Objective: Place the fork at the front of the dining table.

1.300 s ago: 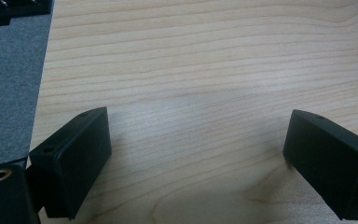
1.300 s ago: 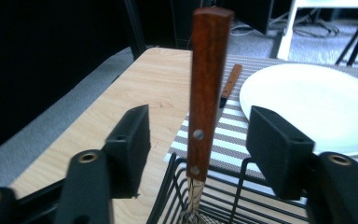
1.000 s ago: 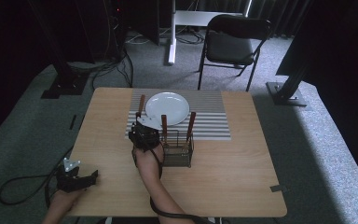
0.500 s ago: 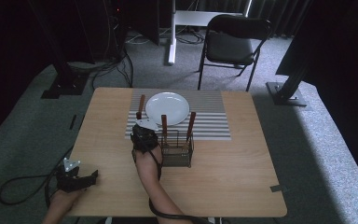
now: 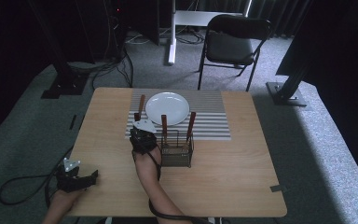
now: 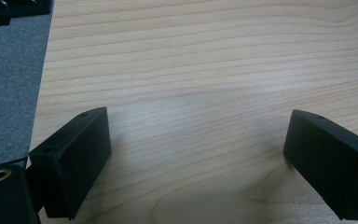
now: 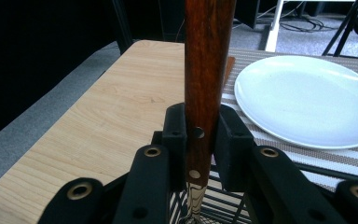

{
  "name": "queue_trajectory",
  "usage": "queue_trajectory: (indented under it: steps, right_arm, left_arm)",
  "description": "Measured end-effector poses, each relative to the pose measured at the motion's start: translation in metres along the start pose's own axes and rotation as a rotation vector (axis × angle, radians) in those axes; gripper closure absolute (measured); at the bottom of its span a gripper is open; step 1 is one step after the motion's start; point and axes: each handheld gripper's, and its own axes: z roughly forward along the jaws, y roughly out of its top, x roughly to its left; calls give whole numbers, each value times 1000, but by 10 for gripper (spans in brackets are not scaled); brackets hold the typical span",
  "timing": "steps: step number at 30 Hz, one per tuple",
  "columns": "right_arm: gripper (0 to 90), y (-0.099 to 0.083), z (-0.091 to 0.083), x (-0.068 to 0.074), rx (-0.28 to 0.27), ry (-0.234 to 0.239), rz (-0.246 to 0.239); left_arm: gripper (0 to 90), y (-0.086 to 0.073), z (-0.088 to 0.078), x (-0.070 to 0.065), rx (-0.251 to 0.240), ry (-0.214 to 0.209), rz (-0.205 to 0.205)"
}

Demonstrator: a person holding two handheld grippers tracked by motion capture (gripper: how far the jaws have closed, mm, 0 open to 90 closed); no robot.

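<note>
The right forearm comes up from the table's six o'clock edge in the high view and runs toward twelve, wrist straight, ending at the right gripper [image 5: 143, 135] just beside the wire basket [image 5: 177, 157], at its ten o'clock corner. The left hand [image 5: 61, 198] rests low at the table's seven o'clock corner, with the left gripper [image 5: 77, 177] lying near the edge; its jaws stand wide apart over bare wooden table [image 6: 214, 70] with nothing between them.

The right gripper [image 7: 200, 135] has just been closing, and in its own view the two black pads now press flat on either side of a brown wooden handle [image 7: 206, 60] (two metal rivets show on it, right at pad level). The handle stands upright, its long axis running vertically from six to twelve in that view, its upper end passing out of the top edge, its lower end narrowing to pale metal that goes down into the basket's wire grid. The clamp sits on the handle's lower part.

Beyond the gripper, at two o'clock, a white plate [image 7: 307, 98] lies on a striped mat [image 7: 345, 158]. In the high view two more brown handles [image 5: 164, 123] stick up from the basket, and another [image 5: 141, 105] lies on the mat at the plate's nine o'clock side.
</note>
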Motion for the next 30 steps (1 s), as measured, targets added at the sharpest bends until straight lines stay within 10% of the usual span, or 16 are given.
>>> queue_trajectory:
  steps: [30]
  right_arm:
    - [761, 43, -50, -8, -95, 34, -27]
  left_arm:
    - [74, 0, 0, 0, 2, -1, 1]
